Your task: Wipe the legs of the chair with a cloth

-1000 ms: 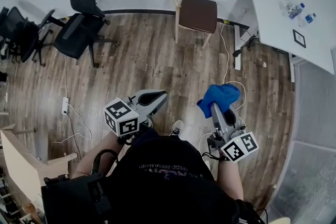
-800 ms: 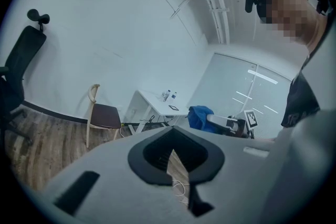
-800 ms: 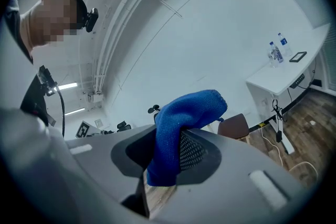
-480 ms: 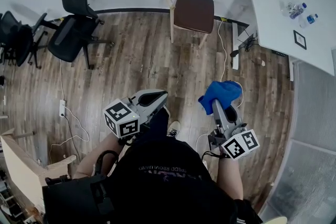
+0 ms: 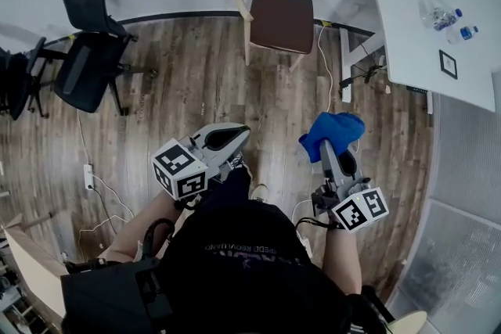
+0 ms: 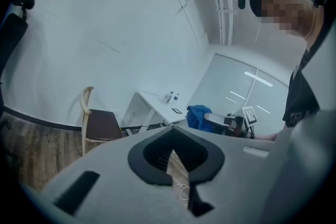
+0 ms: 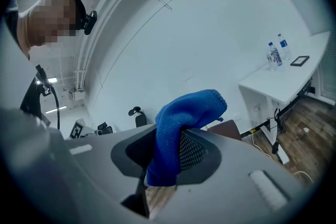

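Chair (image 5: 275,18) at twelve o'clock. Right gripper (image 5: 332,146) clamps blue cloth (image 5: 335,129); only its own view shows the pinch. Left gripper (image 5: 233,137): jaws together, empty, per its view.

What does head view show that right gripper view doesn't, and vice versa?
Head view only: the wooden chair's legs and the floor power strip. Right gripper view only: the head-mounted camera on the person. Both: the blue cloth clamped in the right claw, plus the white table with its bottles.
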`<state>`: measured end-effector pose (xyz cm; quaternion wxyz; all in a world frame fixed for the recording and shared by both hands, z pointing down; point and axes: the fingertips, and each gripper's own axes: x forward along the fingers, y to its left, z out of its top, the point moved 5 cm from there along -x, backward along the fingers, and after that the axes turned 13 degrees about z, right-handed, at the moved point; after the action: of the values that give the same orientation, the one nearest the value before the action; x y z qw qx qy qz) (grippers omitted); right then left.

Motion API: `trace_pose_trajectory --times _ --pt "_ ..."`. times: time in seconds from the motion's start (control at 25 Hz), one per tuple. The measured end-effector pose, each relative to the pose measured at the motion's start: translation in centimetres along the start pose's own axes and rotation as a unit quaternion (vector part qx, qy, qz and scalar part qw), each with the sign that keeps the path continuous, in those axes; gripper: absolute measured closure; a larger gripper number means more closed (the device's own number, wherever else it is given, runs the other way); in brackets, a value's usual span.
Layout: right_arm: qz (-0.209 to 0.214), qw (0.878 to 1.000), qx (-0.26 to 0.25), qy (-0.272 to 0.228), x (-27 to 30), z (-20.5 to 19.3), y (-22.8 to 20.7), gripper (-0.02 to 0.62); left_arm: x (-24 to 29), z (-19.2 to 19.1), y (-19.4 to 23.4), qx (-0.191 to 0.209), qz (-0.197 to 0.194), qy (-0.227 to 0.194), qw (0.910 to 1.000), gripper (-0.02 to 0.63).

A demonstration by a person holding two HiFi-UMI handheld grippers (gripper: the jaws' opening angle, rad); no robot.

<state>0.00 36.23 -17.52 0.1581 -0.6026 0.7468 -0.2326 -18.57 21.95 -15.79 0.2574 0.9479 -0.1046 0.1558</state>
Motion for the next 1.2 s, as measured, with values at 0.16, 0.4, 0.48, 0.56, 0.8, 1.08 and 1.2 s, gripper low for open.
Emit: trace_pose_trajectory --times 0.16,0.4,0.48,0.56,0.8,1.08,1.2 --pt "-0.012 1.000 -0.010 -0.002 3.5 0.8 -1.9 0.494 1.7 1.5 2.9 0.006 -0.014 0.009 0.9999 0.600" --pt "-0.026 1.000 -0.013 -0.004 5.7 1.4 -4.2 0.494 2.9 1.9 5.0 -0.003 -0.019 0.017 0.9997 0.600" --pt "-0.028 1.000 -0.013 -0.001 6.2 1.7 -5.2 0.494 3.5 1.9 5.5 -0.009 -0.016 0.020 0.9996 0.600" --pt "-0.028 1.000 -0.013 0.004 6.5 2.0 -6.3 0.494 4.4 1.8 5.8 -0.014 -0.013 0.024 0.9995 0.600" --pt "-0.018 0.999 -0.004 0.033 7.7 3.0 -10.8 0.494 7.8 2.1 6.2 -0.035 0.006 0.014 0.9993 0.600" --pt "0.009 0.996 0.027 0.080 9.9 3.7 -20.2 0.494 15.1 1.1 6.5 -0.078 0.052 0.028 0.9951 0.600" --pt "0.018 0.994 0.038 0.100 11.3 3.5 -24.2 0.494 18.1 0.7 6.9 -0.097 0.067 0.033 0.9924 0.600"
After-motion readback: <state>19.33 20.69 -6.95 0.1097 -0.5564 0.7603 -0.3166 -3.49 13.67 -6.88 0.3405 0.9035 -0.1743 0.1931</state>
